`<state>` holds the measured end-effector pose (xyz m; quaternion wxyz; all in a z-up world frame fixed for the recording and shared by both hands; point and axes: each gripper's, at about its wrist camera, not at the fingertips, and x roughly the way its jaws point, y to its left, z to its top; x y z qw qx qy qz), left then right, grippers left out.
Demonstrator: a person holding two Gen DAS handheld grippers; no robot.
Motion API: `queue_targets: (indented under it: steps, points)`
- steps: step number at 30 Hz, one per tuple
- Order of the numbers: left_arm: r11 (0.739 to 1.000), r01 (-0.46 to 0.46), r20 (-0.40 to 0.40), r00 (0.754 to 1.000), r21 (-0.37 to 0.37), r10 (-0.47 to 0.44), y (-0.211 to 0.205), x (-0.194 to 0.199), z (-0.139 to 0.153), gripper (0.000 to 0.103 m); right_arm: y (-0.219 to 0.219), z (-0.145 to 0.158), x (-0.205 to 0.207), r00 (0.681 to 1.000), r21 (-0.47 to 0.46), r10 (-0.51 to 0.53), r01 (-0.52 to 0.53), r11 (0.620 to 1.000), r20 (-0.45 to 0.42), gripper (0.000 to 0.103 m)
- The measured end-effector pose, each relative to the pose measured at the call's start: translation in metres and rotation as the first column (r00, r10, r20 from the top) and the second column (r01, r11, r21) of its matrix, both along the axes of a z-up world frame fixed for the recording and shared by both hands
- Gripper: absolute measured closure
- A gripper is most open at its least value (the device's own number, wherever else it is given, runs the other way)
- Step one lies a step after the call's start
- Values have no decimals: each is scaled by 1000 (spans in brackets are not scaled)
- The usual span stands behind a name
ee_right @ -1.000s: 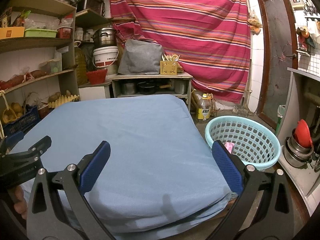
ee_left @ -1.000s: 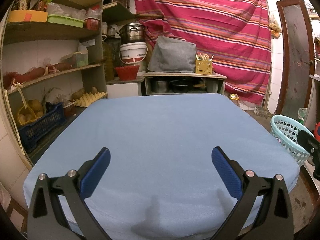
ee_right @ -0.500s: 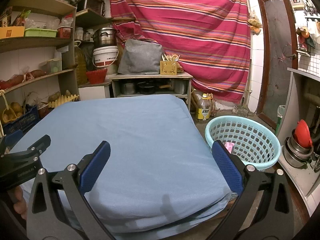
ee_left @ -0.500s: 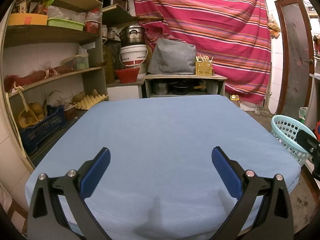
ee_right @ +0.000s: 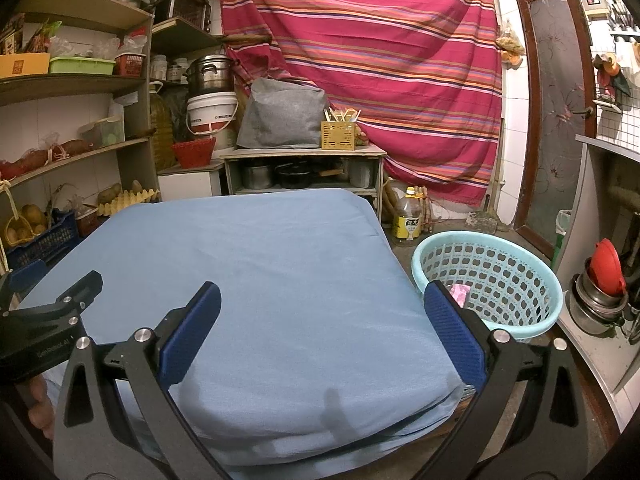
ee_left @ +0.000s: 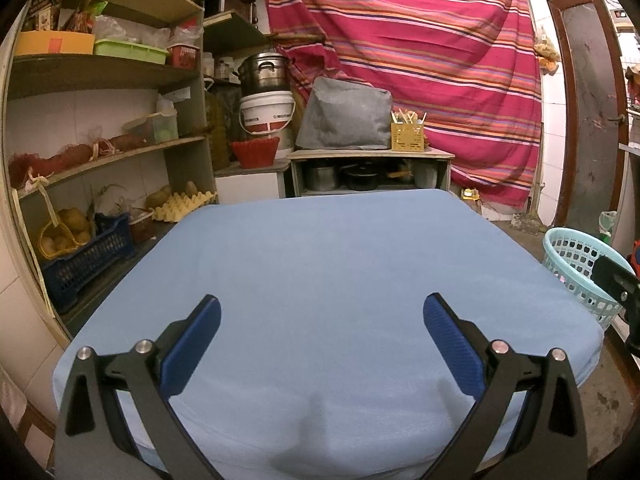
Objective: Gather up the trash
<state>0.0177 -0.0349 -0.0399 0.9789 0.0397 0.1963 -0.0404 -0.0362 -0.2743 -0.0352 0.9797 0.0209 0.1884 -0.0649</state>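
Note:
My left gripper (ee_left: pixel 320 316) is open and empty over the near part of a table covered with a blue cloth (ee_left: pixel 340 264). My right gripper (ee_right: pixel 320 312) is open and empty over the table's near right part (ee_right: pixel 280 264). A light turquoise plastic basket (ee_right: pixel 492 284) stands on the floor right of the table, with a pink scrap (ee_right: pixel 459 292) inside. The basket also shows at the right edge of the left wrist view (ee_left: pixel 576 264). No trash shows on the blue cloth. The left gripper shows at the left edge of the right wrist view (ee_right: pixel 44 320).
Shelves (ee_left: pixel 100 152) with crates, egg trays and vegetables line the left. A low cabinet (ee_left: pixel 368 172) with pots stands behind the table. A striped cloth (ee_right: pixel 380 60) hangs at the back. An oil bottle (ee_right: pixel 408 220) and a door (ee_right: pixel 556 112) are on the right.
The left wrist view has tilted slightly, so the table sits a little lower in frame. The right gripper has hardly moved. Both grippers stay open.

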Motion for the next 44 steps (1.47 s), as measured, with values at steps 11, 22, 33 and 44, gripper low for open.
queue_targets:
  steps: [11,22,33,44]
  points:
    - [1000,1,3,1000,4,-1,7,3,3,4,2,0,1,1000,1,-1,1,1000,0,4]
    - [1000,2,3,1000,7,-2,11,5,3,4,3,1,1,1000,2,-1,1,1000,0,4]
    - [1000,3,4,1000,9,-3,14,6,2,4,5,1,1,1000,2,-1,1,1000,1,4]
    - [1000,6,-2,1000,10,-6,30,10,1,4,7,1,2,1000,1,1,-1,1000,-3,4]
